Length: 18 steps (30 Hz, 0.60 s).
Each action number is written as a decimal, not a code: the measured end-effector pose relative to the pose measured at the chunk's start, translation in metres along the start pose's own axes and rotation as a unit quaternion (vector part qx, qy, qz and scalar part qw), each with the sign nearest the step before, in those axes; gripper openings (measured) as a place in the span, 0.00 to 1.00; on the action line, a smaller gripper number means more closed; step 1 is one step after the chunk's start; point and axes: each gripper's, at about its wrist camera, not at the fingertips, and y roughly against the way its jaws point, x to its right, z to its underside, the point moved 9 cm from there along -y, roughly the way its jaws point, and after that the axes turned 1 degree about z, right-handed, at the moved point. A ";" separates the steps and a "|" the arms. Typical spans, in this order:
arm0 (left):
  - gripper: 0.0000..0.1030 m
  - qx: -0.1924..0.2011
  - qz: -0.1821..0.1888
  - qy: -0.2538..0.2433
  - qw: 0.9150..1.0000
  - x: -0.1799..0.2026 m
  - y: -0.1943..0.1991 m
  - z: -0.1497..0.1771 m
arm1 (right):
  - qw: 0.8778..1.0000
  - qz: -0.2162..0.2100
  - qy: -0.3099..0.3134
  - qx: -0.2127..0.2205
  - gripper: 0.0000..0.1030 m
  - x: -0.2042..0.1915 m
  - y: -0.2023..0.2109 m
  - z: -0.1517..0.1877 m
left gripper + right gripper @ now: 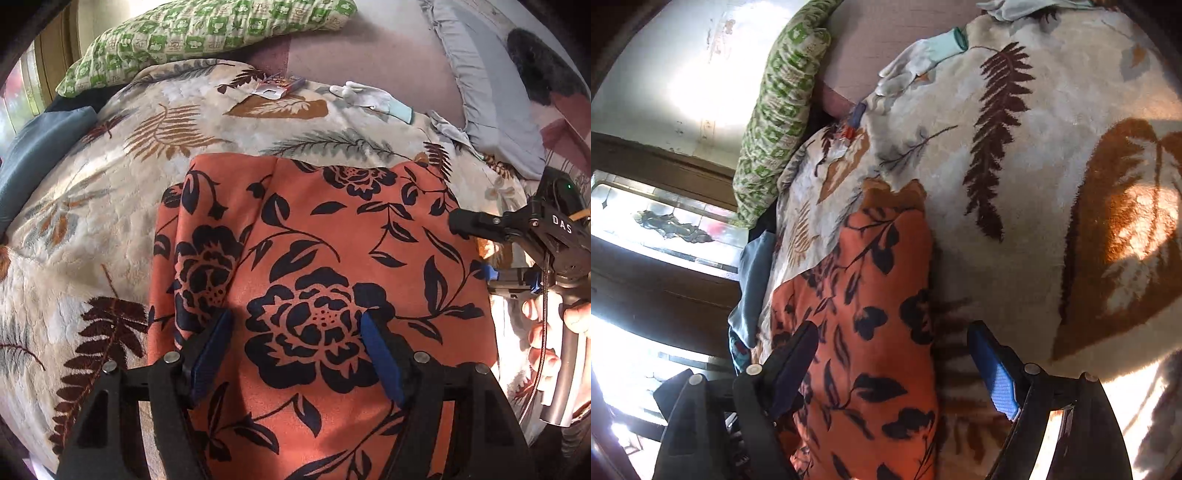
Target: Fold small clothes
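An orange garment with black flowers lies folded flat on a cream leaf-patterned blanket. My left gripper is open just above the garment's near part, its blue pads apart over a large black flower. My right gripper shows at the garment's right edge in the left wrist view, held by a hand. In the right wrist view the right gripper is open, one finger over the orange garment and the other over the blanket.
A green-and-white checked pillow lies at the back. A white glove and a small packet lie on the blanket beyond the garment. A grey pillow is at the back right, blue cloth at the left.
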 end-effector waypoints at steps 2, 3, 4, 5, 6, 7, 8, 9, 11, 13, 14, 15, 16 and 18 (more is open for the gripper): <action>0.71 -0.001 -0.004 -0.007 1.000 0.001 0.000 0.001 | 0.999 -0.025 0.001 -0.030 0.37 -0.009 -0.014 0.005; 0.71 0.001 0.000 -0.009 1.000 0.000 -0.001 0.001 | 0.999 -0.008 0.029 -0.026 0.32 -0.019 -0.011 0.008; 0.72 0.004 0.004 -0.010 1.000 0.000 -0.002 0.002 | 0.998 0.012 0.062 -0.010 0.32 -0.031 -0.003 0.009; 0.72 0.003 0.007 -0.010 1.000 0.001 -0.004 0.002 | 0.996 0.026 0.081 0.003 0.31 -0.037 0.001 0.010; 0.72 0.001 0.002 -0.013 1.000 0.002 -0.005 0.001 | 0.995 0.060 0.085 0.002 0.30 -0.027 -0.003 0.008; 0.72 0.000 -0.008 -0.018 1.000 0.003 -0.004 0.001 | 0.991 0.103 0.082 -0.010 0.30 -0.008 -0.015 0.007; 0.72 0.001 -0.011 -0.020 1.000 0.004 -0.003 0.001 | 0.993 0.099 0.061 -0.018 0.34 0.003 -0.024 0.008; 0.72 0.001 -0.011 -0.020 1.000 0.004 -0.001 0.000 | 0.995 0.086 0.038 -0.014 0.37 0.006 -0.023 0.007; 0.72 0.004 -0.003 -0.017 1.000 0.003 0.003 -0.001 | 0.996 0.076 0.047 0.005 0.56 -0.007 -0.010 0.008; 0.72 0.012 0.007 -0.005 1.000 0.003 0.014 -0.002 | 0.998 0.046 0.050 0.005 0.76 -0.019 0.007 0.015; 0.72 0.018 0.015 0.002 1.000 0.004 0.022 -0.003 | 0.998 0.033 0.046 0.015 0.76 -0.021 0.021 0.019; 0.72 0.028 0.024 0.006 0.999 0.006 0.031 -0.003 | 0.998 0.025 0.041 0.027 0.77 -0.022 0.033 0.023; 0.72 0.037 0.028 0.006 0.999 0.007 0.039 -0.003 | 0.999 0.020 0.035 0.033 0.78 -0.020 0.044 0.029; 0.72 0.048 0.027 0.005 0.998 0.008 0.052 -0.001 | 0.999 -0.003 0.021 0.028 0.78 -0.017 0.058 0.046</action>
